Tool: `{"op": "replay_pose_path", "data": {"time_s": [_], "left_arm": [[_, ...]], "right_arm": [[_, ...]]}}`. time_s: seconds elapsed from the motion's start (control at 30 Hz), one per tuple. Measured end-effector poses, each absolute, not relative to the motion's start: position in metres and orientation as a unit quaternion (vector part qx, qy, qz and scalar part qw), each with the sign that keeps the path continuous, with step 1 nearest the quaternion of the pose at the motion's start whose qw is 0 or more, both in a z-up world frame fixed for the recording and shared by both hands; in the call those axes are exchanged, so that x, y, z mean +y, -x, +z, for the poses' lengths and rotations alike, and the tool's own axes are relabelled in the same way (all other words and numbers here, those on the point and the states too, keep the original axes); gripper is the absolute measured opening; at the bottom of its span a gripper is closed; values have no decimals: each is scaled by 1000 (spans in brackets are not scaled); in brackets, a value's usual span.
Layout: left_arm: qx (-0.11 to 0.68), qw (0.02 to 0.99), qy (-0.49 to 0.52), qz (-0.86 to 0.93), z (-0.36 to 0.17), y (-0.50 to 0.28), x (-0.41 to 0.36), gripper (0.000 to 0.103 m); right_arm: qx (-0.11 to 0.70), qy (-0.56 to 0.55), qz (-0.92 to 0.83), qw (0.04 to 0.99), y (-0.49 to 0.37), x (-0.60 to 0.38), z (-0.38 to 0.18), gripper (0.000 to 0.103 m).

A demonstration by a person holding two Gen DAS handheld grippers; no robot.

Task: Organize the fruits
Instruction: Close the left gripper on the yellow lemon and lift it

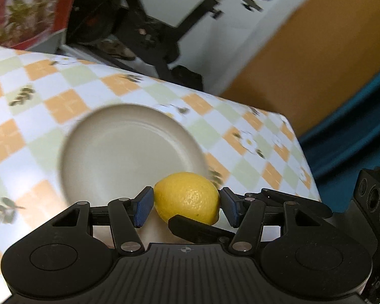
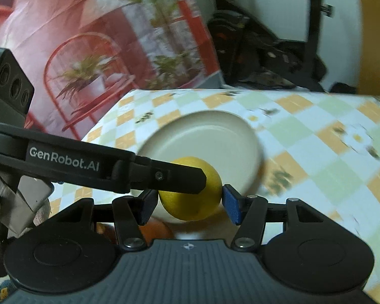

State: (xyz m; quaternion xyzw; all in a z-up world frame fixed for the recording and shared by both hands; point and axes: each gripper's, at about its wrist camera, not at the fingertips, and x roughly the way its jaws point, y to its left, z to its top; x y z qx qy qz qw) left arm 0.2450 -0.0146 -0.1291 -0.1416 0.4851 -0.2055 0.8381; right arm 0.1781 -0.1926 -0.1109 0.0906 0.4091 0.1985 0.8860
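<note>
Yellow lemon (image 1: 187, 197) between both jaws, above beige plate (image 1: 119, 149).

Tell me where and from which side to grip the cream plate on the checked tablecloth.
Grip the plate by its raised rim at the near edge, coming from this side with one finger above and one under the lip. It lies flat and shallow, so there is no side wall to pinch. Both grippers are busy with the lemon for now.

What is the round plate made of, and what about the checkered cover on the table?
The plate looks like glazed ceramic: smooth, beige, with a soft sheen and a raised rim, though it could be hard plastic. The table cover looks like wipeable vinyl or oilcloth: flat printed checks bending smoothly over the edge.
</note>
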Motion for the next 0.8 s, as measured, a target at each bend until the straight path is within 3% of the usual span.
{"op": "replay_pose_path", "data": {"time_s": [0.37,0.8], "left_arm": [[488,845,156,-152,-142,-281,35,61],[494,847,145,-130,-159,-282,46,61]], "right_arm": [[440,-56,237,865,-245,-130,-128,58],[469,-40,228,852,-263,-109,-146,58]]}}
